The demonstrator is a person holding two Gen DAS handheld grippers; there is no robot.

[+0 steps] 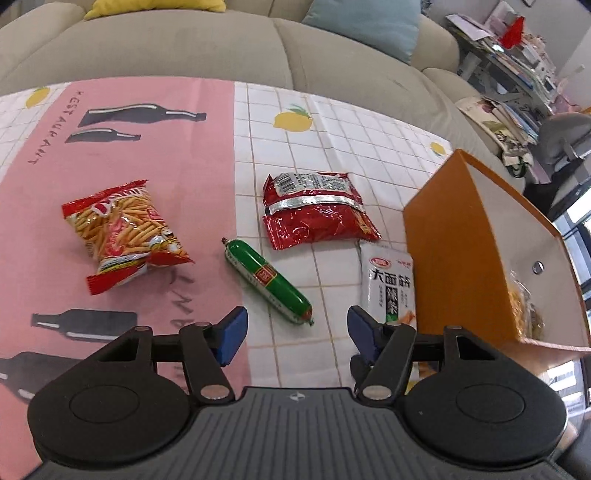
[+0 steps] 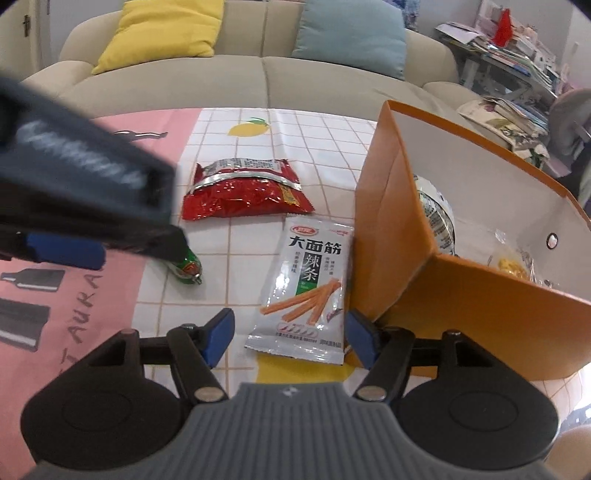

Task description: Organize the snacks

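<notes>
Hand-held gripper (image 1: 293,330) open, stick-snack bag (image 1: 123,234) left-view only

A home living room is shown. A beige sofa (image 2: 258,77) is seen behind the table (image 2: 325,140), with a yellow cushion (image 2: 162,33) and a blue cushion (image 2: 351,37) propped on it. The table is covered by a printed cloth (image 1: 147,155) with a pink band, bottle silhouettes, lemons and a white grid, of the kind used for household dining. Packaged snacks (image 1: 317,210) are scattered on it beside an orange paper bag (image 2: 461,288). At the right, a shelf (image 1: 517,62) piled untidily with books, papers and magazines is visible, and part of a grey chair (image 1: 565,136) is seen near it. Daylight is cast across the room.
</notes>
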